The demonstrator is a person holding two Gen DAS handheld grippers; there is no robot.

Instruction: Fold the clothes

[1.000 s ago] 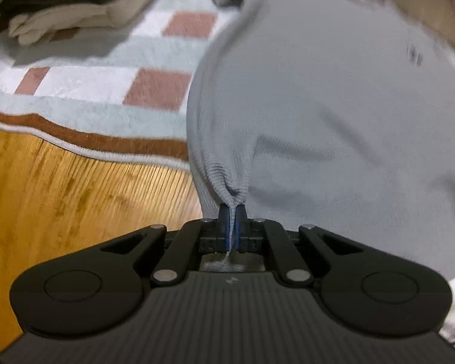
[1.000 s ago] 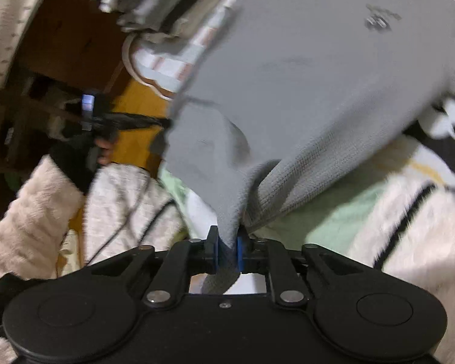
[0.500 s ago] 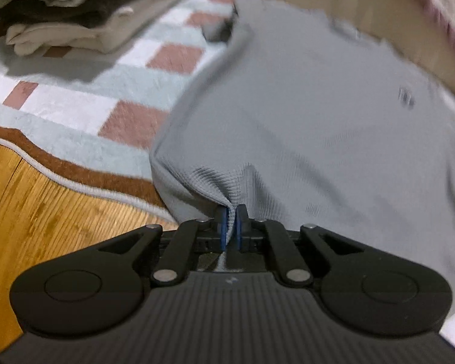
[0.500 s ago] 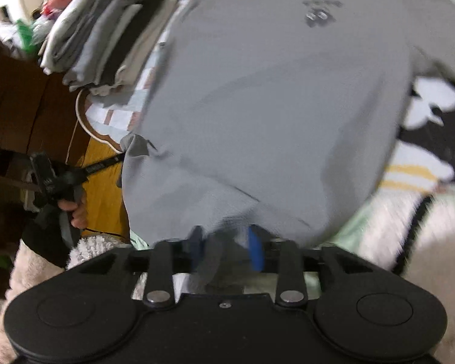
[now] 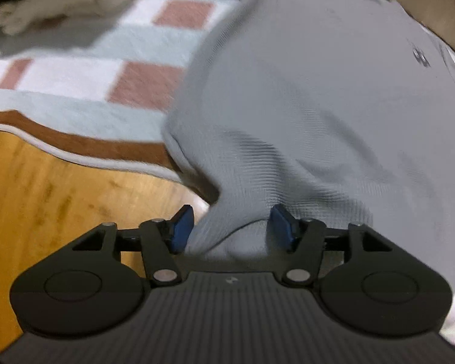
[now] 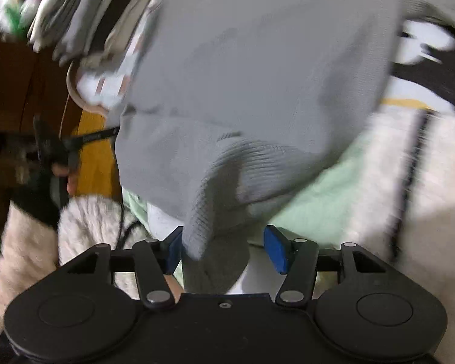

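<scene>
Looking from the left wrist first, the left gripper has its jaws opening, blue pads clear of the grey shirt, whose hem corner sits loosely bunched between them. The shirt spreads toward twelve and two o'clock over the checked rug, its corner overhanging the wood floor at nine o'clock. That bunch could snag a pad as the gripper pulls away, dragging the hem crooked.

From the right wrist, the right gripper has jaws closing, pads not pressing the cloth hanging between them. It may pinch the hem again, rumpling the spread shirt over the pale blanket at three o'clock.
</scene>
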